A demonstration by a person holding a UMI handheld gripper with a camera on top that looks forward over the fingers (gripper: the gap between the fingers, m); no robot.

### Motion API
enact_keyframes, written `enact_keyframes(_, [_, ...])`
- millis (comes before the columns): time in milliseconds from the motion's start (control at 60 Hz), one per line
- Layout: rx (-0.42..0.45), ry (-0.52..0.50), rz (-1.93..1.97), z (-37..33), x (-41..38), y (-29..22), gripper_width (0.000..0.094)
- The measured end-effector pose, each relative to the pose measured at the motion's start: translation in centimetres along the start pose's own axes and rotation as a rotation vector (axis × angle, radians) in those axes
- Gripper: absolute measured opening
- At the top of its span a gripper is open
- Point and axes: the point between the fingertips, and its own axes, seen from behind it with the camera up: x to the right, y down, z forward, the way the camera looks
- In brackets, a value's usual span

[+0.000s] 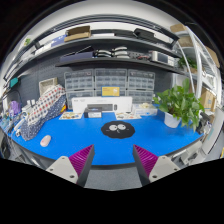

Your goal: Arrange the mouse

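A grey computer mouse (pixel 118 127) rests on a round black mouse mat (pixel 118 129) in the middle of the blue table top (pixel 90 138). My gripper (pixel 113 158) is well short of it, over the table's near edge, with the mat straight ahead beyond the fingers. The two fingers, with their purple pads (pixel 82 158), stand wide apart with nothing between them.
A small white object (pixel 45 140) lies on the blue top at the left. A patterned bag (pixel 42 108) leans at the back left, a potted green plant (pixel 180 103) at the right. Boxes and drawer units (pixel 104 85) line the back under shelves.
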Motion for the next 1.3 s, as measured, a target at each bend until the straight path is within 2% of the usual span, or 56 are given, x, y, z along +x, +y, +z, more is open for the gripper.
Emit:
enact_keyframes(167, [-0.018, -0.009, -0.008, 0.3, -0.7, 1.1, 0.076])
enact_keyframes(317, [-0.063, -0.049, -0.004, 0.2, -4.1, 4.8, 0.076])
enact_keyframes(533, [-0.179, -0.174, -0.018, 1.0, -14.7, 11.4, 0.0759])
enact_keyframes(650, [-0.225, -0.252, -0.041, 2.2, -22.0, 13.4, 0.0757])
enact_keyframes(800, [-0.238, -0.325, -0.073, 5.2, -30.6, 13.3, 0.0758])
enact_keyframes(900, [-0.241, -0.337, -0.079, 7.9, -34.8, 12.4, 0.076])
enact_keyframes(1200, [-0.255, -0.279, -0.065, 17.1, -41.5, 9.7, 0.075])
enact_keyframes(1267, [-0.256, -0.259, -0.066, 18.7, -41.8, 9.2, 0.0714])
enact_keyframes(1300, [-0.269, -0.249, -0.07, 19.4, -41.7, 9.2, 0.0663])
